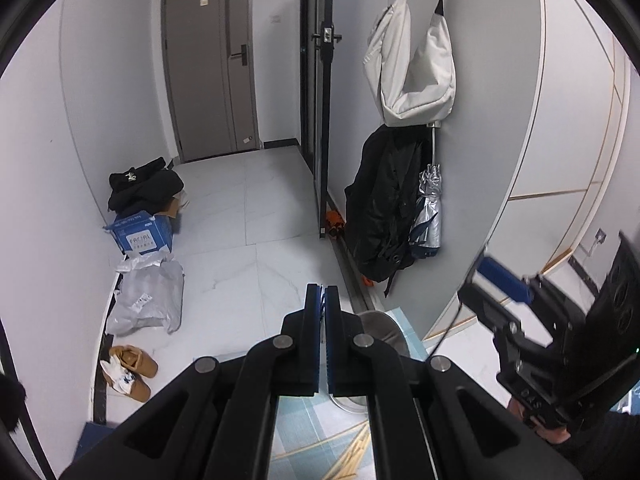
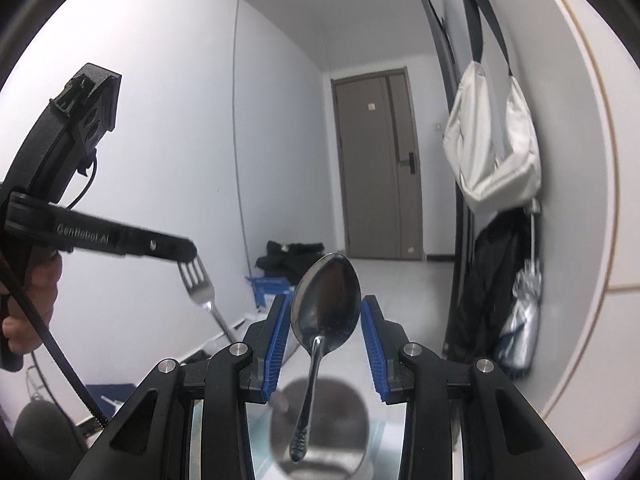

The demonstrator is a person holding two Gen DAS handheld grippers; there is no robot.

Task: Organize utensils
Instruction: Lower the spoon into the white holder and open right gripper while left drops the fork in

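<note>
In the right wrist view a steel spoon (image 2: 325, 312) stands bowl up between the blue pads of my right gripper (image 2: 325, 316), which is open; its handle drops into a steel cup (image 2: 320, 428) below. My left gripper (image 2: 188, 252) appears there at left, shut on the tines of a steel fork (image 2: 202, 286) that hangs handle down. In the left wrist view my left gripper (image 1: 322, 300) has its pads nearly together above the cup (image 1: 380, 332); the fork is hidden there. My right gripper (image 1: 500, 280) shows at the right.
A light blue patterned table top (image 1: 312, 432) lies under the grippers. A white bag (image 1: 412, 72), a black jacket (image 1: 384, 208) and a silver umbrella (image 1: 430, 208) hang on the wall at right. Boxes, bags and shoes (image 1: 132, 364) line the floor at left. A grey door (image 1: 212, 60) is far ahead.
</note>
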